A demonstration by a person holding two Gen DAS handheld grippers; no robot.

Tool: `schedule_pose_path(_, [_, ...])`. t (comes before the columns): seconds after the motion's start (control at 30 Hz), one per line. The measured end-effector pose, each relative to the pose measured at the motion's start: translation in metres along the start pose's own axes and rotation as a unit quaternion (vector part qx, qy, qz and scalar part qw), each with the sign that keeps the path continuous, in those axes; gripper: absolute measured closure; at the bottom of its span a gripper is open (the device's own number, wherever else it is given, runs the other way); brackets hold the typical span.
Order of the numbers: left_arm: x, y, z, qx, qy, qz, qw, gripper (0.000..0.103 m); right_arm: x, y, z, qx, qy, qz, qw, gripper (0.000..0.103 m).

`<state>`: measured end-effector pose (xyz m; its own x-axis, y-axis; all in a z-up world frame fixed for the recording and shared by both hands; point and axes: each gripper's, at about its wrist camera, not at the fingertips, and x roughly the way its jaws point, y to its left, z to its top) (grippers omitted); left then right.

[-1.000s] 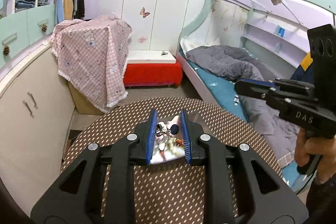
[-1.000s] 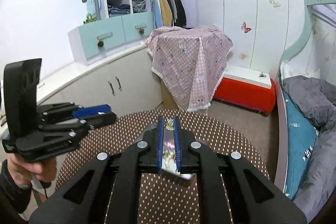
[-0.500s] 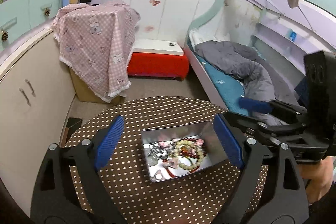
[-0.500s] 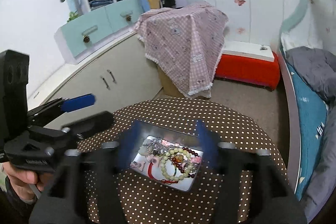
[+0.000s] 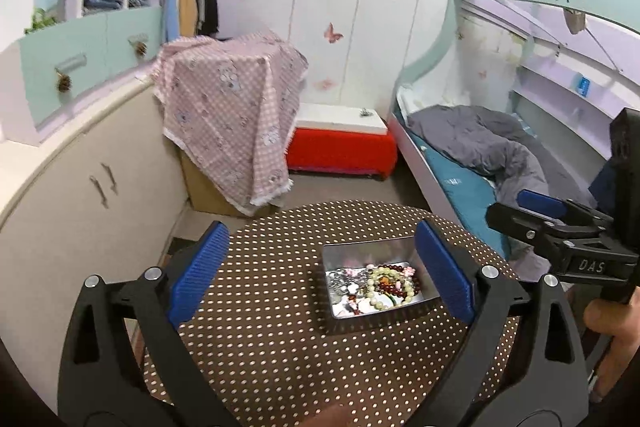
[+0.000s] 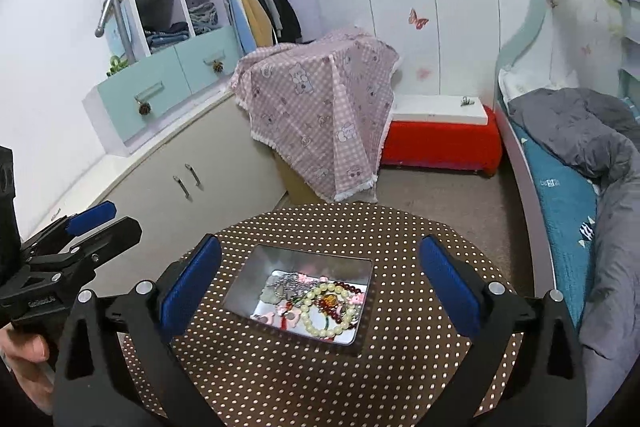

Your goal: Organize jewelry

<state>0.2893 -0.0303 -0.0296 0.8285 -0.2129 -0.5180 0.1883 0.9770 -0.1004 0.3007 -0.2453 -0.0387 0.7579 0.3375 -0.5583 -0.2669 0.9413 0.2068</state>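
Both grippers up over the round polka-dot desk [image 6: 280, 379] and I'm looking down on it. My left gripper [image 5: 320, 267] has its jaws opening, already spread very wide, blue pads on either side with nothing pinched between them. The right gripper [image 6: 320, 283] likewise, jaws opening and wide apart, gripping nothing. The metal tin [image 6: 280, 263] sits lidless on the desk, about the middle in the right view, closer to the desk's right edge in the left view, and it lies below the gap in each pair of jaws, untouched by any pad. Inside the tin is the jewelry [image 6: 320, 303], a tangled heap: a pale bead bracelet [image 6: 310, 319], dark red beads, silvery chain, some pink bits, bunched toward the tin's near end. In the left view I can see my right gripper off past the desk's right edge, a hand [image 5: 612, 323] on its grip. Behind the desk, a pink checked cloth [image 6: 320, 107] draped over a box
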Motion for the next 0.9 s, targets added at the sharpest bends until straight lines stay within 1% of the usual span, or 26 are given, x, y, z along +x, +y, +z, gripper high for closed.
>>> schedule_pose_path(0.17, [-0.045, -0.003, -0.01, 0.007, -0.044, 0.033, 0.9985, 0.009, -0.035, 0.014, -0.011, -0.006, -0.025, -0.015, 1.0, 0.008])
schedule_pose_path(0.37, [-0.095, -0.012, -0.032, 0.017, -0.083, 0.054, 0.9949, 0.008, -0.088, 0.039, -0.033, -0.016, -0.068, -0.034, 0.997, 0.008])
schedule_pose_path(0.47, [-0.121, -0.022, -0.044, 0.027, -0.103, 0.065, 0.9922, 0.007, -0.111, 0.051, -0.045, -0.018, -0.086, -0.046, 0.995, 0.008])
schedule_pose_path(0.57, [-0.15, -0.033, -0.056, 0.041, -0.13, 0.079, 0.9875, 0.006, -0.131, 0.059, -0.059, -0.017, -0.101, -0.056, 0.993, 0.008])
schedule_pose_path(0.73, [-0.181, -0.042, -0.074, 0.041, -0.147, 0.092, 0.9839, 0.006, -0.157, 0.072, -0.086, -0.013, -0.117, -0.076, 0.99, 0.008])
schedule_pose_path(0.9, [-0.202, -0.046, -0.091, 0.032, -0.146, 0.096, 0.9841, 0.006, -0.176, 0.085, -0.114, -0.008, -0.132, -0.091, 0.987, 0.008])
